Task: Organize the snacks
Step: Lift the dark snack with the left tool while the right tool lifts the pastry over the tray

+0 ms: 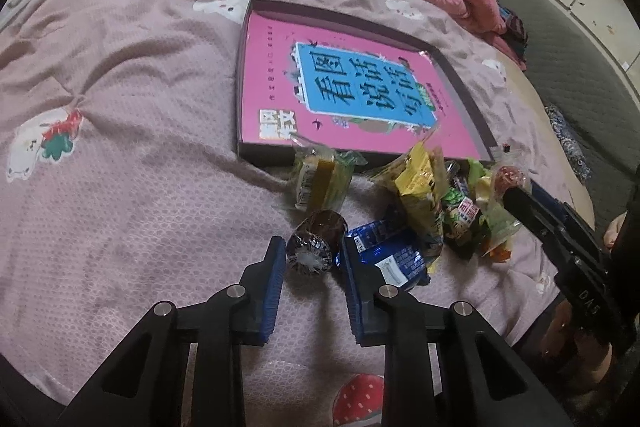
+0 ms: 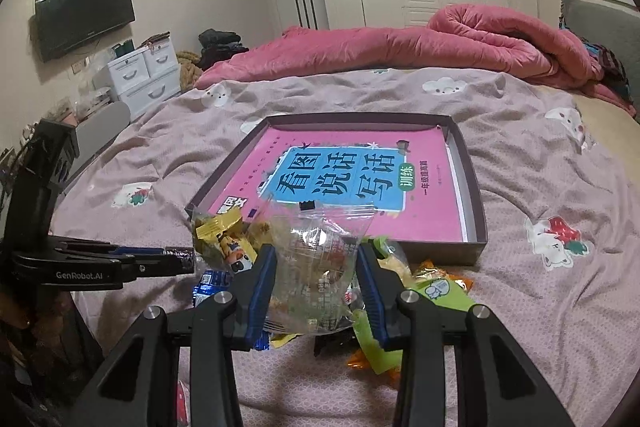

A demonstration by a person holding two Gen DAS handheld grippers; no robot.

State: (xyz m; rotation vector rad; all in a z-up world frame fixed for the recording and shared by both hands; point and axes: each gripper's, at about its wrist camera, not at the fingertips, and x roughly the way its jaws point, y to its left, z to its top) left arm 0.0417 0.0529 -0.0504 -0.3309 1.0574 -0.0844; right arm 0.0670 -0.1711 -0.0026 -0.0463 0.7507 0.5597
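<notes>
Now | box point(image 2: 476, 211): pink book point(image 2: 424, 207) | left gripper point(image 1: 314, 253) clamps dark roll point(image 1: 316, 241) | right gripper point(image 2: 316, 267) clamps clear packet point(image 2: 316, 267)

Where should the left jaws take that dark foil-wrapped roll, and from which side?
Across its round body, near the crimped end facing the camera. The dark roll lies on its side on the bedspread, so its curved flanks are exposed. Come from above and behind, as the left gripper does, clear of the blue packet.
</notes>
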